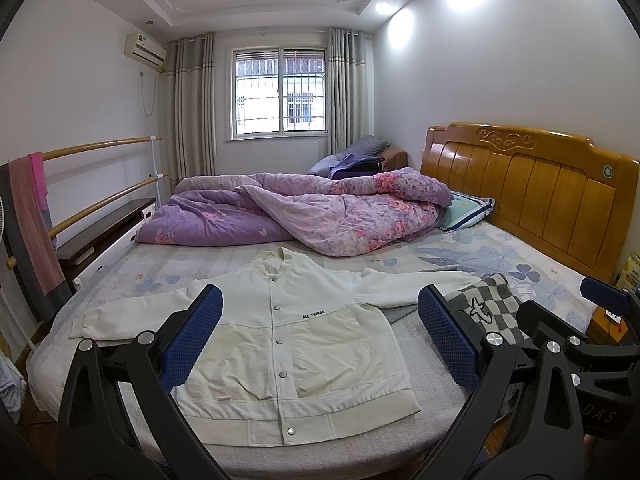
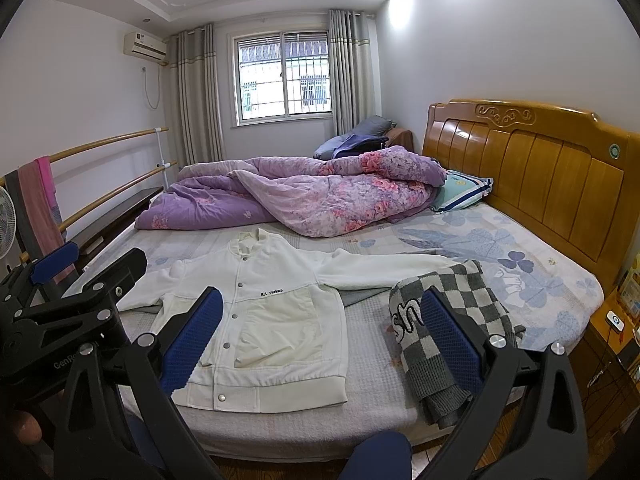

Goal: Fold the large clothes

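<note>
A white snap-button jacket lies flat and face up on the bed, sleeves spread to both sides; it also shows in the right wrist view. My left gripper is open and empty, held above the jacket's lower half. My right gripper is open and empty, held above the bed's near edge between the jacket and a grey-and-white checkered garment, which lies crumpled to the jacket's right. That garment also shows in the left wrist view. The right gripper's body shows at the right of the left wrist view.
A rumpled purple floral quilt fills the far half of the bed. A pillow lies by the wooden headboard. A rail with hanging cloth stands left. A bedside table stands right.
</note>
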A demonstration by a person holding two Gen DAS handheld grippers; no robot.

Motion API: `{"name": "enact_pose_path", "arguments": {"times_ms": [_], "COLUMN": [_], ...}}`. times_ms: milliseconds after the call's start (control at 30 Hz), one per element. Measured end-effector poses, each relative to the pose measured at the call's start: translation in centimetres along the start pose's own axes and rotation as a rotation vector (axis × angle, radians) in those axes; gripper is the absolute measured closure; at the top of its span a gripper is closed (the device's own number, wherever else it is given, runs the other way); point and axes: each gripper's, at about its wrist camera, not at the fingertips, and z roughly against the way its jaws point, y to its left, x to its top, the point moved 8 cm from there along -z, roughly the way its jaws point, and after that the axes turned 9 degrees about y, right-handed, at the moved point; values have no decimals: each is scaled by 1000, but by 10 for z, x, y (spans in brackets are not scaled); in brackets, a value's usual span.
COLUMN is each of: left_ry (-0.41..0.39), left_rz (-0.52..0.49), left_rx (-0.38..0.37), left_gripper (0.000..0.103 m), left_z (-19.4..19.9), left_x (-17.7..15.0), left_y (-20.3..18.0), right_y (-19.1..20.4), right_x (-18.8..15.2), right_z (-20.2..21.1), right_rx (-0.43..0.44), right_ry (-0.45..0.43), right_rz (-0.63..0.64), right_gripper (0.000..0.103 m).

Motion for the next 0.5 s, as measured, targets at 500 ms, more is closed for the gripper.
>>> {"name": "enact_pose_path", "arguments": {"times_ms": [500], "left_ry": [-1], "left_rz": [-1], "left_rx": [0], "left_gripper": [5], "left_z": [1], "left_x": [2], "left_y": [1], "right_y": [3], "right_x": [1], "right_z": [-2], "right_rx": [0], "right_ry": [1], "right_rz": [0], "right_gripper": [8]}}
